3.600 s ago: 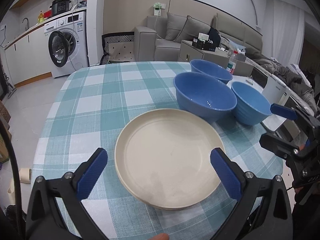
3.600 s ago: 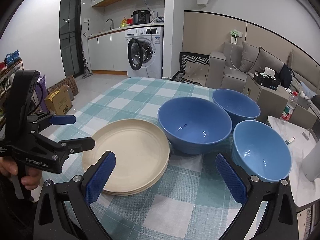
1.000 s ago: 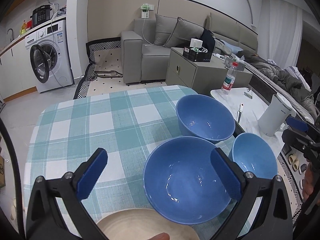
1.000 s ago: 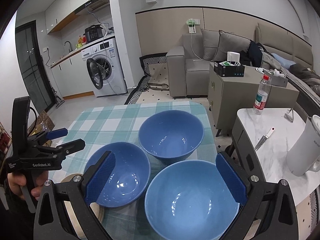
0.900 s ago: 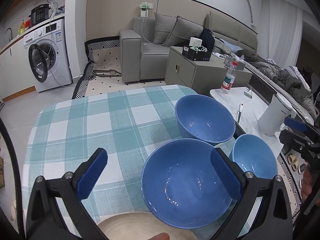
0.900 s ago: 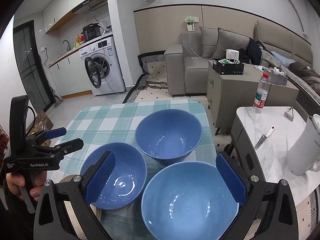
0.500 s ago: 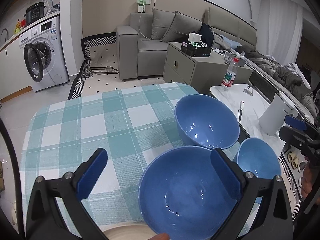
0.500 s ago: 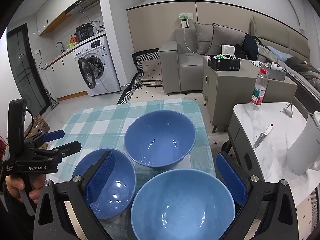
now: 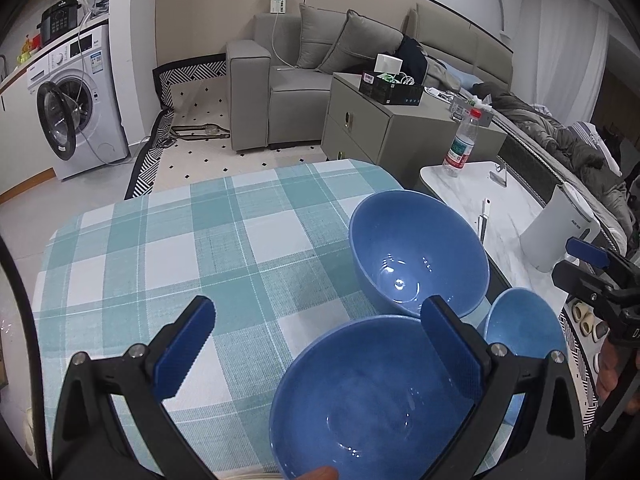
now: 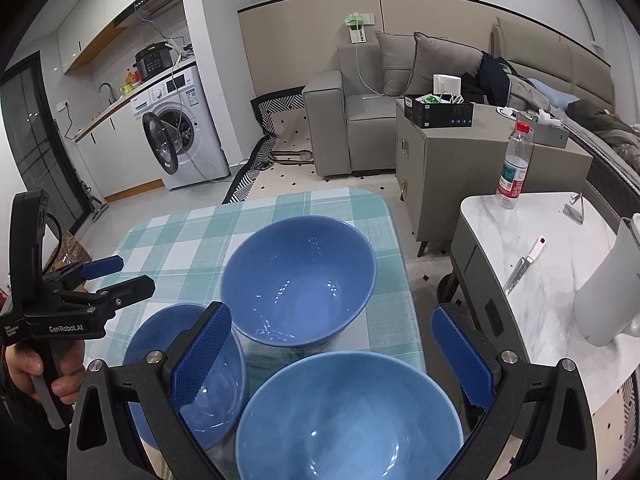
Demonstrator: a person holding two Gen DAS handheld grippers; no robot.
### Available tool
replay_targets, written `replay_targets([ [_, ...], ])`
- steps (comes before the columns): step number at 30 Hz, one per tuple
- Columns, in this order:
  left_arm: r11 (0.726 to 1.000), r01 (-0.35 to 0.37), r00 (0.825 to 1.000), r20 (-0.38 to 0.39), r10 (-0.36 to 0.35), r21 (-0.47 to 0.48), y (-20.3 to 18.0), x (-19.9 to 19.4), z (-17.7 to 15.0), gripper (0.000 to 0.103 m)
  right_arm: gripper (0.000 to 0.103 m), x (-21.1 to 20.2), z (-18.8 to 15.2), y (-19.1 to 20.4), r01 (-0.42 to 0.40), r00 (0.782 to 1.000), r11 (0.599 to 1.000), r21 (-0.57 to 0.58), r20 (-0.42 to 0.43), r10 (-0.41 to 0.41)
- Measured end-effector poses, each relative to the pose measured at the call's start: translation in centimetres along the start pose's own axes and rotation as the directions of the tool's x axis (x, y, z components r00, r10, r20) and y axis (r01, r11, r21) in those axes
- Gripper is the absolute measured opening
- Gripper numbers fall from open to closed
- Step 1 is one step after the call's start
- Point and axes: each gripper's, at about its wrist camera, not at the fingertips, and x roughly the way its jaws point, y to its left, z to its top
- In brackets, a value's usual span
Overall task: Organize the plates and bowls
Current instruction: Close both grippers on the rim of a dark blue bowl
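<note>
— Where to find the bowls?

— On the bench, covered by a teal-and-white checked cloth. Three of them, all blue, upright and empty. For the left-hand bowl, look to the lower middle of the left wrist view. For the far bowl, look right of centre, just beyond the first. For the right-hand bowl, look to the lower right, partly hidden behind a finger.

— Touching one another?

— Bunched close near the bench's right edge. Cannot tell about actual contact.

— And the left gripper?

— Hangs over the left-hand bowl with fingers spread wide, blue pads well apart, pinching nothing. Also seen from the side at the left edge of the right wrist view, gripped there by a hand, fingers parted there too.

— The right gripper?

— Spread wide as well, holding nothing. Frames the near side of the far bowl, with the right-hand bowl filling the bottom of that view below and between the fingers.

— Anything around the bench?

— A washing machine toward the upper left and a grey sofa at top centre. To the right, a marble side table with a water bottle, a knife and a white kettle.
</note>
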Motion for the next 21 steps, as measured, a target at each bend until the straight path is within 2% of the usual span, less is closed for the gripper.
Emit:
replay_targets([
  [12,0.999,0.039,0.998,-0.043,-0.04,-0.004,0.0,2.9,1.1,0.101,0.102,3.3,0.6,-1.3,0.004,0.999,1.0,0.02,-0.047,-0.003],
  [21,0.999,0.038,0.997,-0.074,-0.036,0.022,-0.9,4.7,1.4,0.101,0.102,5.2,0.5,-1.6,-0.006,0.997,1.0,0.017,-0.075,0.008],
])
